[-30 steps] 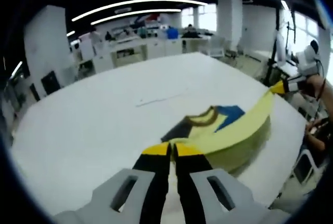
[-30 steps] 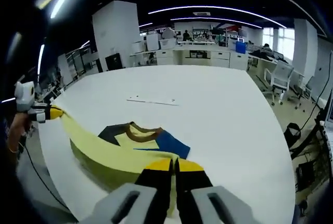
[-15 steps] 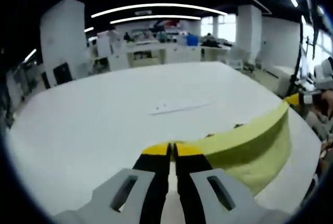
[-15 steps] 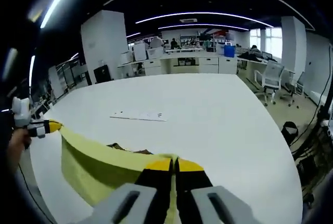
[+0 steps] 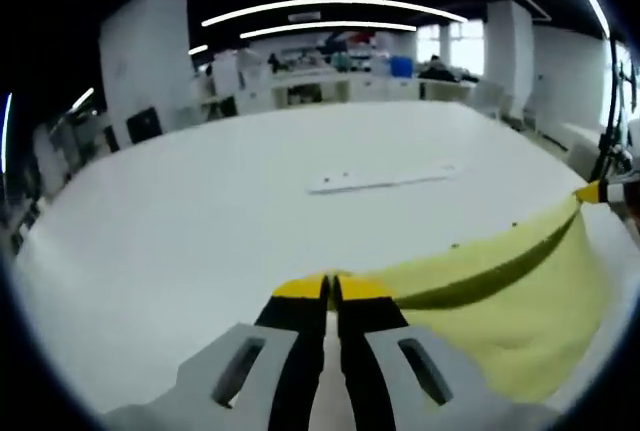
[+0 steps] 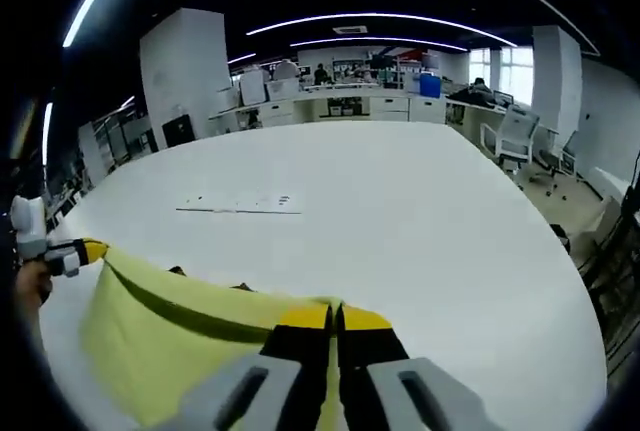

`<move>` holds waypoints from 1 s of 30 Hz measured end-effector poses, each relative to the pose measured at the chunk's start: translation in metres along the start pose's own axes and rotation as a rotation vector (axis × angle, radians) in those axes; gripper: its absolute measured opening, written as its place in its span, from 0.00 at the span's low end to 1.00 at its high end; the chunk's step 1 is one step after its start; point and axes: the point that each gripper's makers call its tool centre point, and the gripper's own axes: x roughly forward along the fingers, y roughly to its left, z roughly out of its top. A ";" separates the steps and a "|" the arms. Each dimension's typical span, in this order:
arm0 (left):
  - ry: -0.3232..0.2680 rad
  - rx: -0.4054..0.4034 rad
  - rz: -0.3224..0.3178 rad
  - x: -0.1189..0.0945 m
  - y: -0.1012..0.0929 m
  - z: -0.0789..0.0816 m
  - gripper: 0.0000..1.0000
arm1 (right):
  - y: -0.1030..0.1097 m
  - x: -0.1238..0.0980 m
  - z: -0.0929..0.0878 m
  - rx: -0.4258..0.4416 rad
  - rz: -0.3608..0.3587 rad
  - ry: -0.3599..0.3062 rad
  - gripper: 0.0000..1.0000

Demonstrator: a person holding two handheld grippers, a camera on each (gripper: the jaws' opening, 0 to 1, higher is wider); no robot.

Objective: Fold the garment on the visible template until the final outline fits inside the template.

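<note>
We see a broad white table spreading to 12 o'clock in both views, with office desks and white pillars far behind it. Next in size is the pale yellow cloth garment, lifted off the table surface and stretched as a taut band between the two grippers. In the left gripper view it runs from the yellow tips at 6 o'clock out to 3 o'clock, its lower part sagging in a fold toward 4 o'clock; in the right gripper view the garment runs from 6 o'clock out to 9 o'clock. The left gripper has its yellow-tipped black jaws pressed together on one corner of the garment's edge, and it appears again at 9 o'clock in the right gripper view, held by a hand. The right gripper likewise has its jaws clamped on the other corner of the edge, and its yellow tip shows at 3 o'clock in the left gripper view. A thin flat white strip lies on the table toward 12 o'clock, well apart from the garment.
</note>
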 end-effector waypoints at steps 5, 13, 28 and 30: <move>0.025 -0.010 0.023 0.018 0.000 -0.015 0.00 | -0.006 0.021 -0.018 0.009 -0.014 0.050 0.00; 0.055 -0.008 0.031 0.024 0.003 -0.033 0.00 | -0.011 0.034 -0.032 0.008 -0.016 0.086 0.00; -0.045 0.123 -0.217 0.012 -0.009 -0.021 0.33 | -0.008 0.022 -0.026 -0.051 0.054 0.067 0.09; -0.030 0.202 -0.259 0.006 -0.010 -0.027 0.38 | -0.003 0.017 -0.028 -0.143 0.095 0.077 0.12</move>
